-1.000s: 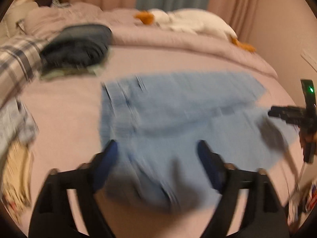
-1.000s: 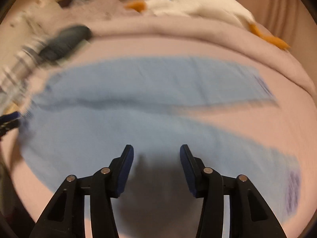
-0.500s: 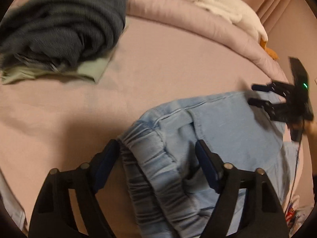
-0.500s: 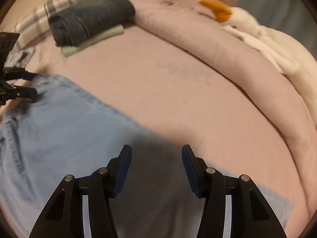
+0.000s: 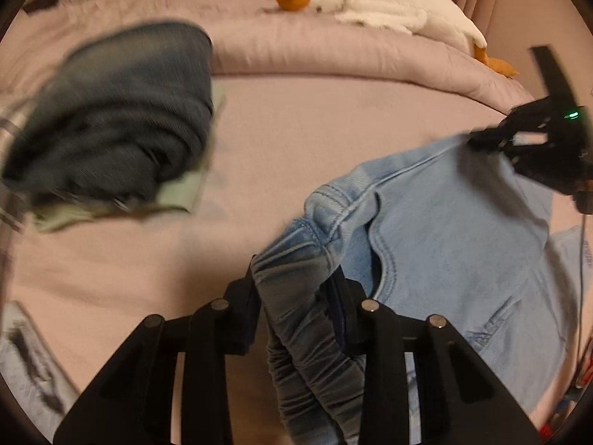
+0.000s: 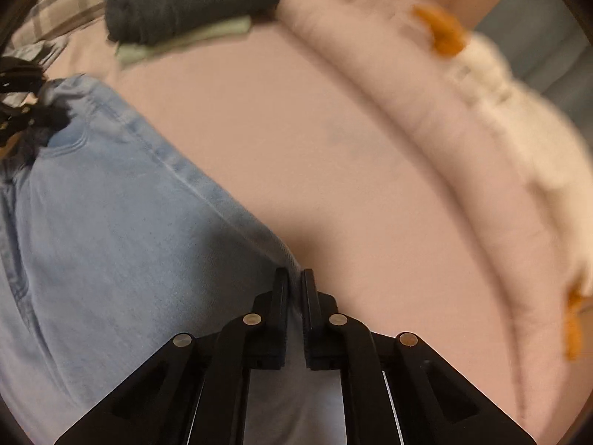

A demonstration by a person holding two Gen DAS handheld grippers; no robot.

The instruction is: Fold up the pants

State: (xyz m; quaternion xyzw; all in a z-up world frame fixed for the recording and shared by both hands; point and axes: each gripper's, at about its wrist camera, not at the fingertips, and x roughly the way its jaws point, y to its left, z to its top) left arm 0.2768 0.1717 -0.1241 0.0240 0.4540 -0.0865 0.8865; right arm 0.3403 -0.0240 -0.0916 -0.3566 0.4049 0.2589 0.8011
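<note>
Light blue jeans [image 5: 456,244] lie on a pink bed [image 5: 296,141]. My left gripper [image 5: 292,293] is shut on the bunched elastic waistband [image 5: 296,270], which is lifted off the bed. In the right wrist view my right gripper [image 6: 294,285] is shut on the side seam of the jeans [image 6: 111,230]. Each gripper shows in the other's view, the right gripper [image 5: 519,141] at the far edge of the denim and the left gripper [image 6: 22,111] at the waistband.
A folded dark garment [image 5: 122,118] on a pale green one [image 5: 181,193] lies at the back left. A white plush goose [image 5: 378,3] rests on the rolled duvet [image 5: 333,48] at the back. Plaid fabric [image 6: 70,7] lies beside the dark garment.
Both grippers went from open over the flat jeans to shut on the denim. The left now holds the waistband raised, and the right has pinched the side seam.
</note>
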